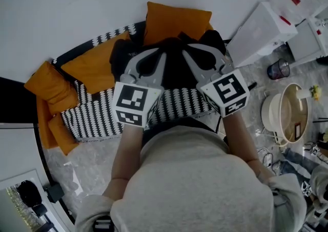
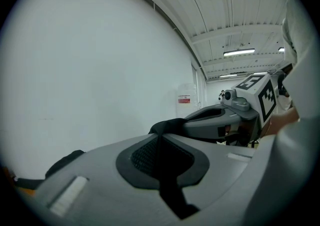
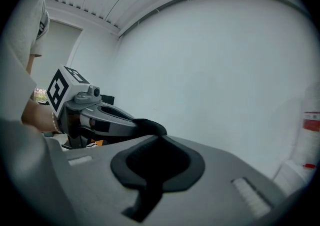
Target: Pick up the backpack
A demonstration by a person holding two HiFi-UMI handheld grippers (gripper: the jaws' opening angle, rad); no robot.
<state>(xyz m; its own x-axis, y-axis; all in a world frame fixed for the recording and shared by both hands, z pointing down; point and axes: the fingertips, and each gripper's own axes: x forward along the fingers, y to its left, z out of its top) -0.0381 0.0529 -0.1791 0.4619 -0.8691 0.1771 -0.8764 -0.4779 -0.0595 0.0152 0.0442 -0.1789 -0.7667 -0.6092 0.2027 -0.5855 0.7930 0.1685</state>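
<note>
Backpack [image 1: 177,69]: black, lying at the centre of the head view over a seat with a black-and-white patterned cover [image 1: 97,116]. I cannot tell whether it rests on the seat or hangs just clear of it. One orange cushion [image 1: 177,21] stands at 12 o'clock from it. A second orange cushion [image 1: 97,64] lies at 9 o'clock, and more orange padding runs down the seat's edge at 8 o'clock.

Left gripper [image 1: 163,54]: I hold it at 7 o'clock from the backpack, pointing inward, with its marker cube [image 1: 134,104] nearest the camera. In the left gripper view its fingers [image 2: 125,170] are pressed together. A fold of the black backpack fabric [image 2: 167,126] is pinched at their tips.

Right gripper [image 1: 188,49]: I hold it at 5 o'clock from the backpack, angled toward the left one, so the two sets of tips meet almost at one spot. Its marker cube [image 1: 229,92] faces up. In the right gripper view its fingers [image 3: 215,180] are likewise closed, nipping the same dark fabric [image 3: 150,126], and the left gripper [image 3: 110,120] reaches in from 10 o'clock.

Surroundings: a plain white wall fills the background of both gripper views. On the speckled floor at 3 o'clock of the head view stand a white box-like unit [image 1: 261,31], a dark cup [image 1: 278,69] and a round cream pot [image 1: 287,113].
</note>
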